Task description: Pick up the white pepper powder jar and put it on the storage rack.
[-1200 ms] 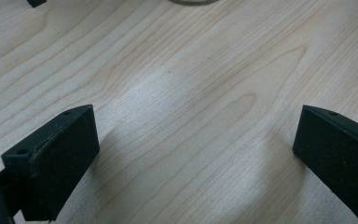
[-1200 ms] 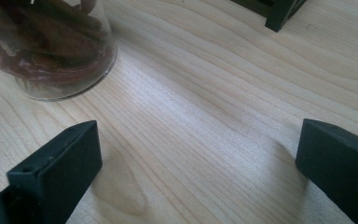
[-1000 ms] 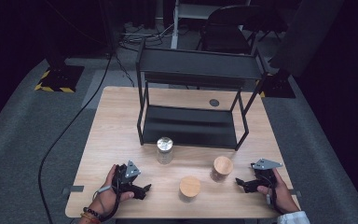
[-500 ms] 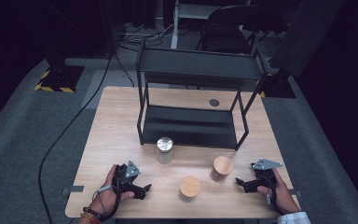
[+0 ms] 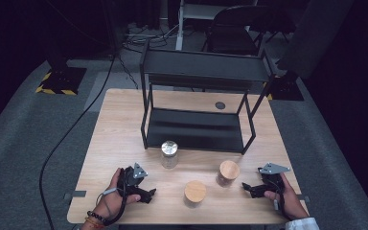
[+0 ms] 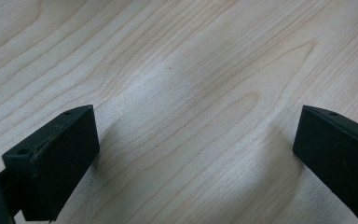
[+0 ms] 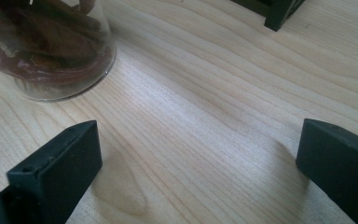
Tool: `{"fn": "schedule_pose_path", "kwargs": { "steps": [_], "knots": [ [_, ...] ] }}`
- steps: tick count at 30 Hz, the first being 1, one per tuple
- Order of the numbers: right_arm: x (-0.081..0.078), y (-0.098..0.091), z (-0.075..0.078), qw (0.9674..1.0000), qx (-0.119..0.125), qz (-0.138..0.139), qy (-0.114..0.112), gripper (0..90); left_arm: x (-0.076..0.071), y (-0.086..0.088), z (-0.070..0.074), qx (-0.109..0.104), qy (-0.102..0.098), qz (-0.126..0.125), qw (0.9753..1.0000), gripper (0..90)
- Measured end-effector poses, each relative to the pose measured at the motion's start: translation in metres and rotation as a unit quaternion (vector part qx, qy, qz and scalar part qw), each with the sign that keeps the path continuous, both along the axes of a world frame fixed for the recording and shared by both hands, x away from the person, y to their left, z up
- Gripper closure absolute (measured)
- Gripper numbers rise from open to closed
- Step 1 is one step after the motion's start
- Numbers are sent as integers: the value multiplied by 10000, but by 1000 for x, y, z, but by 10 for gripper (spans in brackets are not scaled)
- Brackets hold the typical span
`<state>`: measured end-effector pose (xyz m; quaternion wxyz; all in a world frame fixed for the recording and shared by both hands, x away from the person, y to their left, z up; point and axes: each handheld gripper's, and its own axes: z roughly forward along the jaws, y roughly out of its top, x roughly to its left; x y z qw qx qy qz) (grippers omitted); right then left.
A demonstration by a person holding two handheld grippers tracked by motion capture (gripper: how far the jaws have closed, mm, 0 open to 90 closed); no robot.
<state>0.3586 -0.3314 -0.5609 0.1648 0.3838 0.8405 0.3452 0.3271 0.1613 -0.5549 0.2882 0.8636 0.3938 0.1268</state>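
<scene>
Resting both grippers low near the front edge of the tabletop [image 5: 115,124], I hold nothing yet. My left gripper [image 5: 148,194] sits toward the front-left corner, jaws spread wide over bare wood in the left gripper view. My right gripper [image 5: 246,188] sits toward the front-right corner, jaws likewise spread and empty.

Nearest my right gripper: a glass jar with a wooden lid [image 5: 229,171], just beside the jaw tips, standing upright. The right gripper view shows its clear lower wall and dark reddish-brown contents [image 7: 46,42], off to the left of the jaw line, not between the jaws.

A second wooden-lidded jar [image 5: 195,191] stands near the middle of the front edge, between my two grippers. A third jar with a metal lid [image 5: 169,152] stands farther in, just in front of the black two-tier rack [image 5: 196,129], which takes the far half of the tabletop.

Handling judgement: glass wall, so rigid, smooth, likely slippery under the pads, and breakable if tipped or knocked. Probably moderate weight with that filling. Best hold looks like the mid-body, jaws square across the widest part, below the lid; the lid may only sit loose, so I would not lift by it.
</scene>
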Motion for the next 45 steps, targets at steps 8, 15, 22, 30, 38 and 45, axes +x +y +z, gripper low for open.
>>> {"fn": "schedule_pose_path", "kwargs": {
  "steps": [8,15,22,30,38,45],
  "knots": [
    [0,0,0,10000,1,-7,1,0,1,-6,5,202,-11,43,9998,23],
    [0,0,0,10000,2,-6,1,0,4,-10,13,198,-79,58,9998,18],
    [0,0,0,10000,2,-7,2,0,7,-13,20,198,-174,56,9996,18],
    [0,0,0,10000,4,-5,1,0,13,-19,30,84,-305,76,9995,18],
    [0,0,0,10000,4,-4,2,0,19,-28,36,55,-328,-10,9994,18],
    [0,0,0,10000,4,-4,1,0,27,-35,40,-9,-350,-33,9994,18]
  ]
}}
